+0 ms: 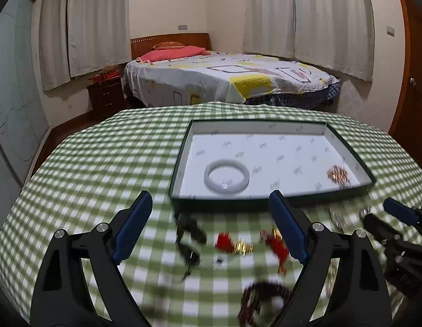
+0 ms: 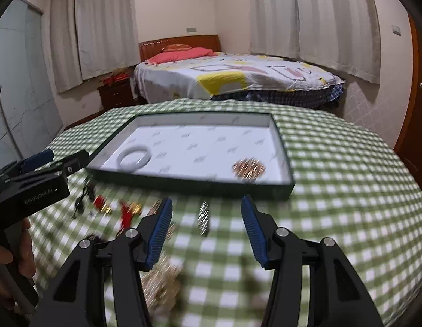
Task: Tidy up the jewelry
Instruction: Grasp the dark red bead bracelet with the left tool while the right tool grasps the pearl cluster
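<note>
The small silver piece, blurred, perhaps a clip, lies on the checked cloth before the tray, its length pointing away. My right claw frames it, half open and empty, nearer than the wide, empty left claw.

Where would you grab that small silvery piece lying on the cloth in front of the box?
Across its narrow width, coming from above. The silvery piece lies flat, long and slim, alone on the checked cloth, roughly between the right tool's open fingers. Blur hides finer detail.
</note>
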`<action>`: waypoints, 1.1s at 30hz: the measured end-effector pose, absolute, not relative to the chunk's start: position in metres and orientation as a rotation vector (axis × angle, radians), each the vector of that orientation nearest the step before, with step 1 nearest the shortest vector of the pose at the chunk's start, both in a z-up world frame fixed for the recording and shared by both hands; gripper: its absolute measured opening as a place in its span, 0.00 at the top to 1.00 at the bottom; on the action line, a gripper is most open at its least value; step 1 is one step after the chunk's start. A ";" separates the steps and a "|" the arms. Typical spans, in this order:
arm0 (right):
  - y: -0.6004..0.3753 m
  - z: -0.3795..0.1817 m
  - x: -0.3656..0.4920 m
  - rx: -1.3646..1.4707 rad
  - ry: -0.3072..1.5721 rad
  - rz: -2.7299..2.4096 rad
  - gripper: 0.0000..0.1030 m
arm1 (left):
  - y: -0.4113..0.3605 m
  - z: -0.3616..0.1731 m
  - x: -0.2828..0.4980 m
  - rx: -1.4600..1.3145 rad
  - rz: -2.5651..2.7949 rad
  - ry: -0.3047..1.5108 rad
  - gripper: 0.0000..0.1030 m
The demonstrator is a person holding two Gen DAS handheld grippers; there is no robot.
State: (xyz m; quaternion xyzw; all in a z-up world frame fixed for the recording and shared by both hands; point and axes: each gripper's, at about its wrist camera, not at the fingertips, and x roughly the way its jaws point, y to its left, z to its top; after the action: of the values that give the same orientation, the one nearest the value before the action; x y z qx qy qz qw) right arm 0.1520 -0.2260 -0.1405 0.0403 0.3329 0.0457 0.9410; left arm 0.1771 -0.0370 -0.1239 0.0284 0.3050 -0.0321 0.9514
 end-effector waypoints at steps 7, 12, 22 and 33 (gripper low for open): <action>-0.207 -0.162 0.135 0.077 0.731 0.127 0.49 | -0.016 -0.139 0.142 0.051 -0.030 0.661 0.17; -0.201 -0.176 0.137 0.066 0.791 0.128 0.49 | -0.004 -0.150 0.128 0.045 -0.010 0.693 0.17; -0.198 -0.184 0.134 0.045 0.829 0.161 0.77 | -0.016 -0.159 0.120 0.044 -0.054 0.727 0.17; -0.233 -0.171 0.124 0.092 0.783 0.104 0.77 | -0.043 -0.169 0.122 0.023 -0.137 0.766 0.14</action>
State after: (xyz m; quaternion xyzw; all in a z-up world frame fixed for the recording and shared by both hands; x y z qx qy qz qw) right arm 0.1236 -0.2333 -0.1707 0.0449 0.3813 0.0505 0.9220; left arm 0.1221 -0.0434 -0.1691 0.0112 0.3736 -0.0670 0.9251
